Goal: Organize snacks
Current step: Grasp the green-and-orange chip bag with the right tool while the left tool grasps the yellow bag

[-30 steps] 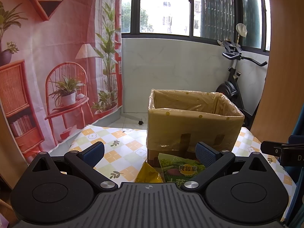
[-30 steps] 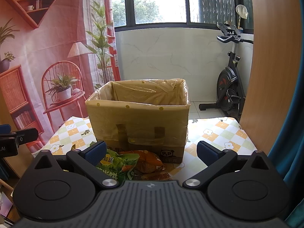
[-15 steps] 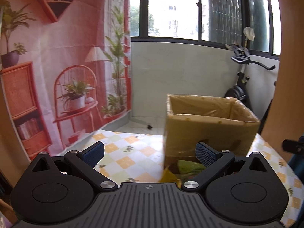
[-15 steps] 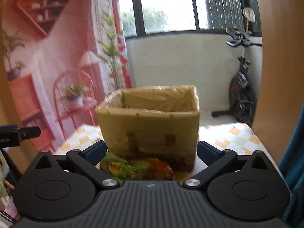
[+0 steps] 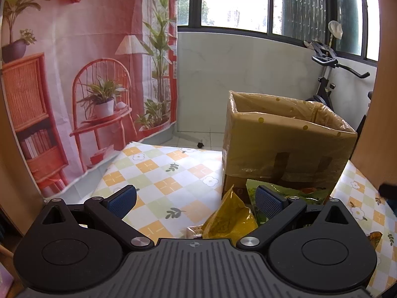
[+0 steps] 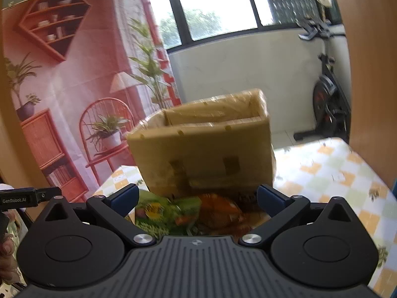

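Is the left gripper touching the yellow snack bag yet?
Apart. In the left wrist view the left gripper is open, and the yellow snack bag lies on the tablecloth between its fingers, clear of both.

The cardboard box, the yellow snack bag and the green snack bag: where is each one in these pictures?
cardboard box [image 5: 285,146]: left wrist view, its near front wall.
yellow snack bag [image 5: 229,219]: left wrist view, middle of the crinkled foil.
green snack bag [image 6: 158,211]: right wrist view, its printed front.

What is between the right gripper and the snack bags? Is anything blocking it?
Nothing visible. The right gripper is open, and the green bag and orange bag lie right in front of it, before the box. The view is blurry, so small things could be missed.
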Tool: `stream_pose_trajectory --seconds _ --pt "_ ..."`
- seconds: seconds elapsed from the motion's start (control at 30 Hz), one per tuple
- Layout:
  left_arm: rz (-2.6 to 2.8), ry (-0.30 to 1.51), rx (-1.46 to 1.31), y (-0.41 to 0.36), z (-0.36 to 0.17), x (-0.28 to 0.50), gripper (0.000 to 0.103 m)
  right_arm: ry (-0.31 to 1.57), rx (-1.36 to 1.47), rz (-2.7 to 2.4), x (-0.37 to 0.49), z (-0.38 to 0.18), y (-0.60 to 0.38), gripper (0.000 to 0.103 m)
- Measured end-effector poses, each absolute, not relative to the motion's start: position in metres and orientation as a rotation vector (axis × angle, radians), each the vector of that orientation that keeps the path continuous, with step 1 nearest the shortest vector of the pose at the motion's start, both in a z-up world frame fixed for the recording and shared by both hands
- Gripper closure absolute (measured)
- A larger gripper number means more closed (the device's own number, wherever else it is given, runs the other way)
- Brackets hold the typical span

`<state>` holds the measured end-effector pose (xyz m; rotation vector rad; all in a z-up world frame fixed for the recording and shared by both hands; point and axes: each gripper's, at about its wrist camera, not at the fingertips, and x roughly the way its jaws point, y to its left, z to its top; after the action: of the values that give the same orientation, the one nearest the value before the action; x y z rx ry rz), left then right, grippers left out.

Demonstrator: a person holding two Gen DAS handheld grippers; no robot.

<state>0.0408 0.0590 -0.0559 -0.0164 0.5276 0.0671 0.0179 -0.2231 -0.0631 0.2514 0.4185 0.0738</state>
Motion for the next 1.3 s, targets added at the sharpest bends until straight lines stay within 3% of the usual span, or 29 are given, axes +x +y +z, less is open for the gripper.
stream_pose_trajectory --seconds 0.77,0.87,0.93,1.3 --pt "-0.016 0.637 -0.14 0.043 -0.104 0.046 0.004 0.534 0.17 0.036 -0.005 -0.139 -0.226 0.009" --pt "-0.029 0.66 -0.154 0.043 -0.109 0.049 0.004 0.507 0.195 0.052 -0.008 -0.144 -0.225 0.007" --pt "-0.033 0.66 -0.149 0.041 -0.111 0.05 0.004 0.5 0.21 0.078 -0.01 -0.147 -0.225 0.0" --pt "-0.055 0.656 -0.145 0.034 -0.115 0.054 0.004 0.588 0.199 0.053 0.011 -0.169 -0.222 0.0"
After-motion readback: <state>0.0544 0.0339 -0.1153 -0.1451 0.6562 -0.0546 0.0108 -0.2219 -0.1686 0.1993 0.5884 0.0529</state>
